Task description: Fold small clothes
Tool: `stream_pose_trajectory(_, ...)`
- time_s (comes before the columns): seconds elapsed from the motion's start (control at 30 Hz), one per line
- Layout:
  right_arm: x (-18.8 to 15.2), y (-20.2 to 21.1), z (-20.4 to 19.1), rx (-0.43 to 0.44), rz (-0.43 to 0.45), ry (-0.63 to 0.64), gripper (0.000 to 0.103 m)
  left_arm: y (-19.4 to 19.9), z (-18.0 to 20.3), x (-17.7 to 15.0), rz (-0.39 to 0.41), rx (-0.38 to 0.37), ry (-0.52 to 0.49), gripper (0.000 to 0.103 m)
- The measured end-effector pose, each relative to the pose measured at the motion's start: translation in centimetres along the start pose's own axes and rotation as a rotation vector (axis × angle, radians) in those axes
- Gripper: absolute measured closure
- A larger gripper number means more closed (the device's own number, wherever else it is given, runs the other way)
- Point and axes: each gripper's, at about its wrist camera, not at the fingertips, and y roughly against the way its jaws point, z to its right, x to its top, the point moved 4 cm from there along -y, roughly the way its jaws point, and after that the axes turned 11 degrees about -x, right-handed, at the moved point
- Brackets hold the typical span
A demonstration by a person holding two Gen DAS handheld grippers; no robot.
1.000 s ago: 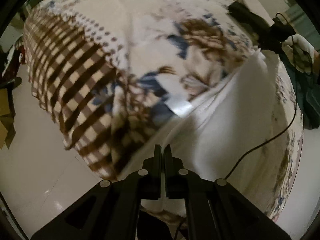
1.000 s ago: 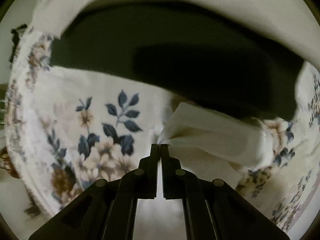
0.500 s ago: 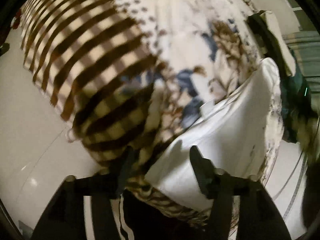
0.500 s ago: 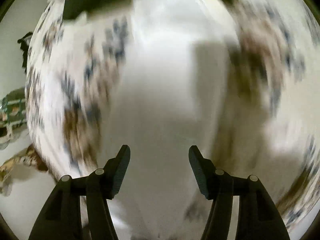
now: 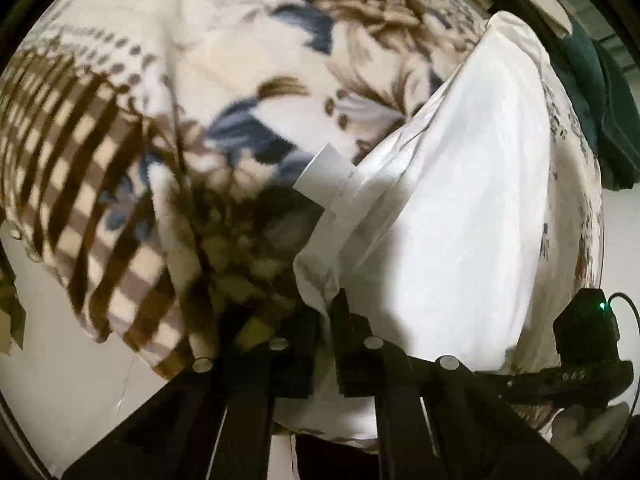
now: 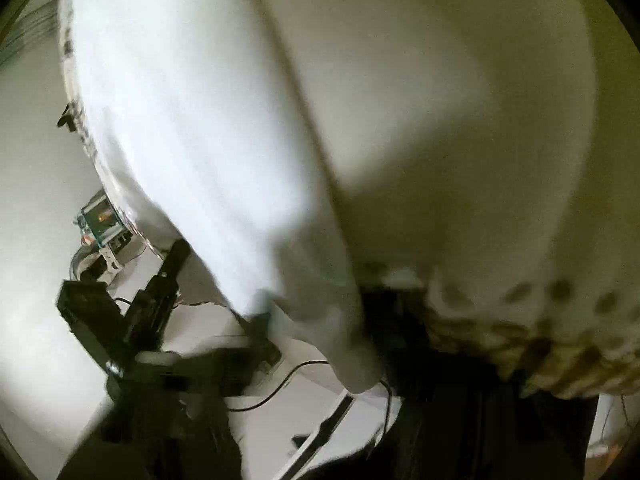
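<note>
A white garment [image 5: 452,208] lies spread on the flowered blanket [image 5: 224,60], with a white tag [image 5: 324,176] sticking out of its left edge. My left gripper [image 5: 328,312] points steeply down, and its jaws are closing on the garment's near corner, with the cloth pinched between the pads. In the blurred right wrist view the white garment [image 6: 240,128] fills the frame. My right gripper [image 6: 332,320] is closing its jaws on a hanging fold of it. The right gripper [image 5: 588,340], in a gloved hand, shows at the left view's lower right.
The blanket's brown checked border [image 5: 80,168] hangs over the bed edge above pale floor [image 5: 72,380]. Dark green cloth [image 5: 600,92] lies at the far right. The left gripper's black frame [image 6: 152,304], cables and a small green box [image 6: 98,220] sit low on the left.
Both grippers held the garment, opened and let go half a second ago, and are now shut on it again. The right one swung far across to the near edge beside the left.
</note>
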Motion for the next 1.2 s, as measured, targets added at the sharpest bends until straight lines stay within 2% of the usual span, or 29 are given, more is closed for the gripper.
stream_pose_trajectory(0.1, -1.5, 1.2, 0.2, -0.022, 0.057, 0.03, 0.1, 1.8, 0.3, -1.1, 0.019, -0.039, 0.032, 0.098)
stream_pose_trajectory(0.17, -3.1, 2.5, 0.9, -0.049, 0.083, 0.042, 0.1, 2.2, 0.5, -2.4, 0.002, -0.051, 0.039, 0.099)
stream_pose_trajectory(0.3, -4.4, 2.5, 2.9, -0.135, 0.087, 0.053, 0.099, 1.5, 0.2, -4.1, -0.078, -0.02, 0.067, 0.099)
stream_pose_trajectory(0.37, -3.5, 3.8, 3.7, -0.128, 0.051, 0.051, 0.094, 2.3, -0.6, -4.1, -0.095, -0.045, 0.128, 0.098)
stream_pose_trajectory(0.4, -3.3, 4.5, 3.7, -0.121, 0.034, 0.049, 0.088, 3.2, -0.9, -4.0, -0.089, -0.052, 0.147, 0.098)
stream_pose_trajectory(0.47, -2.8, 6.7, 3.7, -0.091, 0.059, 0.058, 0.065, 5.4, -0.7, -2.9, -0.065, -0.05, 0.141, 0.094)
stream_pose_trajectory(0.5, -2.6, 8.3, 3.7, -0.086, 0.088, 0.063, 0.044, 6.2, -0.5, -2.2, -0.054, -0.039, 0.128, 0.084)
stream_pose_trajectory(0.53, -2.3, 10.5, 4.3, -0.09, 0.129, 0.065, 0.038, 7.0, 0.3, -1.0, -0.034, -0.045, 0.103, 0.076)
stream_pose_trajectory(0.57, -1.8, 12.6, 4.5, -0.094, 0.172, 0.061, 0.038, 7.5, 0.7, 0.1, -0.014, -0.057, 0.083, 0.057)
stream_pose_trajectory(0.6, -1.0, 14.6, 4.5, -0.093, 0.211, 0.056, 0.038, 7.9, 1.0, 1.1, 0.008, -0.068, 0.066, 0.042)
stream_pose_trajectory(0.7, 3.6, 20.1, 3.9, -0.042, 0.302, 0.031, 0.038, 7.7, 2.9, 5.3, 0.054, -0.143, 0.019, 0.04)
stream_pose_trajectory(0.8, 10.2, 24.8, 2.2, -0.01, 0.45, 0.028, 0.038, 4.2, 7.0, 12.2, 0.077, -0.237, -0.035, 0.04)
stream_pose_trajectory(0.83, 13.3, 26.7, 1.2, -0.006, 0.508, 0.022, 0.038, 2.8, 8.5, 14.9, 0.077, -0.266, -0.056, 0.04)
stream_pose_trajectory(0.9, 17.9, 28.3, -0.4, 0.032, 0.557, -0.006, 0.038, 0.3, 11.1, 19.1, 0.078, -0.312, -0.103, 0.04)
stream_pose_trajectory(0.93, 21.0, 29.6, -1.0, 0.079, 0.575, -0.033, 0.038, -0.9, 12.1, 20.9, 0.072, -0.334, -0.128, 0.04)
stream_pose_trajectory(1.0, 24.8, 29.2, -2.9, 0.14, 0.567, -0.06, 0.038, -3.0, 14.0, 24.0, 0.054, -0.358, -0.173, 0.04)
stream_pose_trajectory(1.1, 30.0, 29.7, -4.6, 0.159, 0.552, -0.09, 0.039, -5.9, 15.9, 27.6, 0.017, -0.386, -0.217, 0.04)
stream_pose_trajectory(1.17, 32.9, 29.4, -6.2, 0.12, 0.553, -0.084, 0.058, -7.7, 16.9, 29.4, -0.005, -0.401, -0.235, 0.04)
stream_pose_trajectory(1.2, 33.7, 29.4, -6.8, 0.119, 0.552, -0.066, 0.094, -8.5, 17.3, 30.0, -0.015, -0.411, -0.237, 0.04)
